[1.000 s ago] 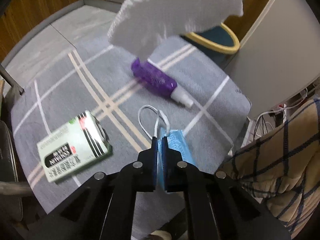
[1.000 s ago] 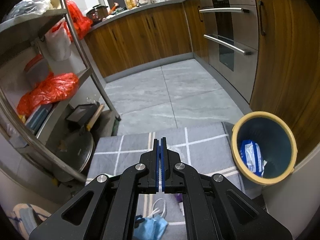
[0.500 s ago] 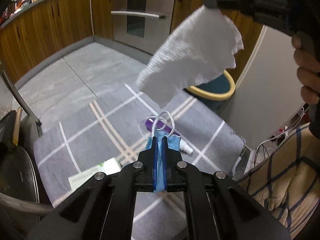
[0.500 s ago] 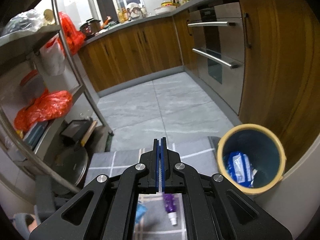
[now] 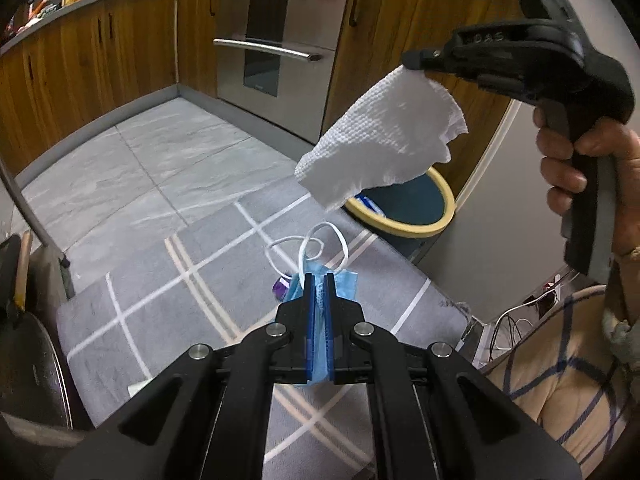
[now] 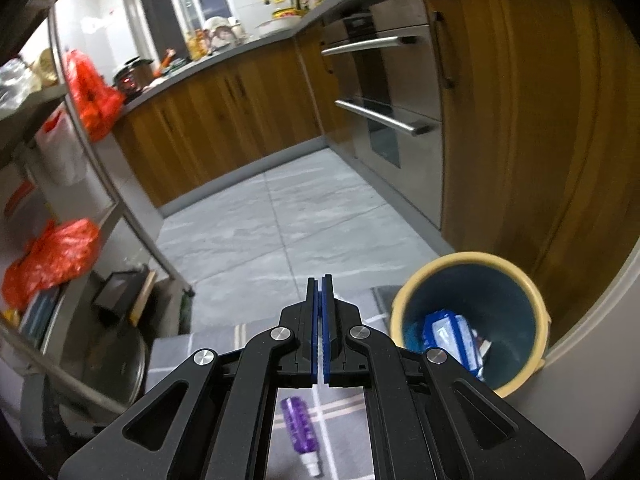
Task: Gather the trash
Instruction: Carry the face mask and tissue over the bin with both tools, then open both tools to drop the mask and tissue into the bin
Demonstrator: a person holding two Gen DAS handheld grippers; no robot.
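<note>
My left gripper (image 5: 319, 280) is shut on a blue face mask (image 5: 345, 285), held up above the grey checked mat (image 5: 160, 300); the mask's white ear loops (image 5: 308, 244) stick up past the fingertips. In the left wrist view my right gripper (image 5: 411, 61) sits upper right, shut on a white paper towel (image 5: 384, 148) that hangs above the near rim of the yellow-rimmed bin (image 5: 434, 229). In the right wrist view the right gripper (image 6: 320, 285) has its jaws together, with the towel hidden below. The bin (image 6: 400, 304) stands to its right with a blue packet (image 6: 448, 336) inside. A purple bottle (image 6: 298, 424) lies on the mat.
A metal rack (image 6: 132, 216) with red bags (image 6: 52, 256) and a pan lid (image 6: 108, 364) stands left. Wood cabinets and an oven (image 6: 384, 120) line the far side. A white appliance (image 5: 500, 240) with cables (image 5: 520, 320) stands right. A hand (image 5: 580, 168) holds the right gripper.
My left gripper has lifted the mask off the mat. The right gripper with the towel has swung right, nearer the bin. The green and white carton has dropped out of view.
</note>
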